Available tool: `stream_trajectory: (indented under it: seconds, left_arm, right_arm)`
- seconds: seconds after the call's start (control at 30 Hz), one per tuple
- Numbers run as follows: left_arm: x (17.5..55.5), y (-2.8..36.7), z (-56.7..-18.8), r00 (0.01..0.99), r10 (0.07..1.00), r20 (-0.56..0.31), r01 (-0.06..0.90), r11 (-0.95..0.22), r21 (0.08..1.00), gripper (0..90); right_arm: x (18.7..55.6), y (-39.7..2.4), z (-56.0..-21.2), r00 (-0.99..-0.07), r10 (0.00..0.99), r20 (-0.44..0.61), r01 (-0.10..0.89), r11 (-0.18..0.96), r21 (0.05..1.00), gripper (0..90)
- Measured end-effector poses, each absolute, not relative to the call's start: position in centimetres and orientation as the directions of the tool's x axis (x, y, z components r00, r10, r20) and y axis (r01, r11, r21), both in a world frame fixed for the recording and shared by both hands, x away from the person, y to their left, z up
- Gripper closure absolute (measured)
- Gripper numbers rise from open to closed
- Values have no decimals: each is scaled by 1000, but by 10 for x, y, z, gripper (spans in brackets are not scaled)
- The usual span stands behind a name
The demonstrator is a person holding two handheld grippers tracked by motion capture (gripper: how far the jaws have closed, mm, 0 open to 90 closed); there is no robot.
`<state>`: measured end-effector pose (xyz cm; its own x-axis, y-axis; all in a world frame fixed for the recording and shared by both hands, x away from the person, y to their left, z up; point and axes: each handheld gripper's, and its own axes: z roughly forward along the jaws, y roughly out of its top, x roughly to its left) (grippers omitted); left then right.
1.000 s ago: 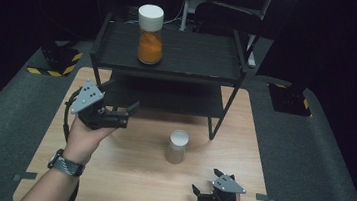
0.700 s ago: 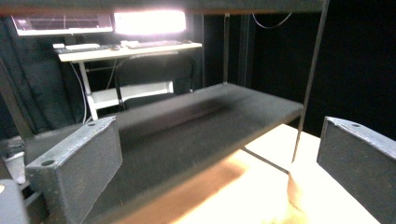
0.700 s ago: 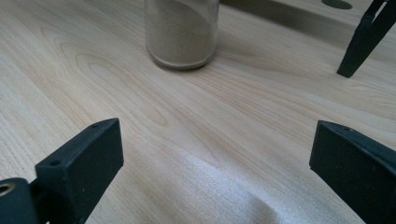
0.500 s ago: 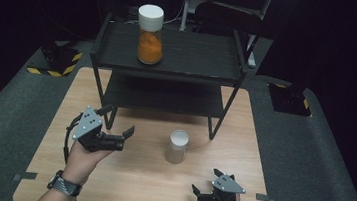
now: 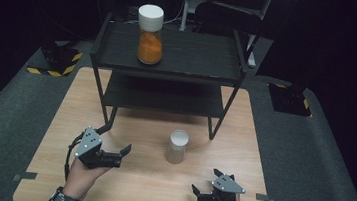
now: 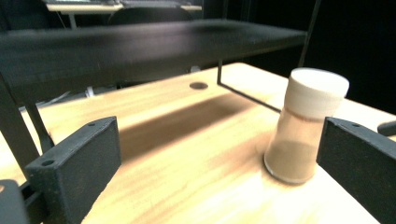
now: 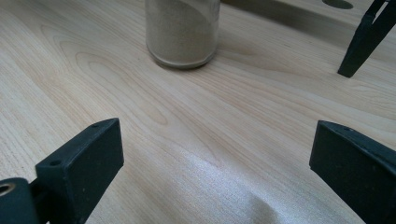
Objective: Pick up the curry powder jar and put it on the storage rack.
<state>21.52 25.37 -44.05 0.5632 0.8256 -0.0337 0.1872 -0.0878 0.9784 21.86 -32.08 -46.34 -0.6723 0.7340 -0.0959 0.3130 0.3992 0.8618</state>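
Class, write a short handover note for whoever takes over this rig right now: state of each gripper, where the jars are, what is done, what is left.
Left gripper: open, empty, low over the table, jaws aimed at the beige-powder jar.
Right gripper: open, empty, near the table's front edge, facing the same jar.
Beige-powder jar: upright on the table in front of the black shelf rack, untouched.
Orange-powder jar: upright on the rack's top shelf.
Done: one jar is shelved.
Left: probably grasp the beige-powder jar and place it on the rack.

My claws [image 5: 119,154] are black; the jar [image 5: 177,146] holds beige powder under a white lid, on pale wood-grain table [image 5: 147,187]
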Motion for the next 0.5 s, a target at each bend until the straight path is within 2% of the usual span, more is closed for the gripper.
stream_trajectory:
  seconds: [0.5]
  left_arm:
    - [197, 256, -475, 558, 828, -60, 279, -119, 953, 3]
  right_arm:
    - [218, -320, -463, -673, 732, -101, 312, 406, 859, 24]
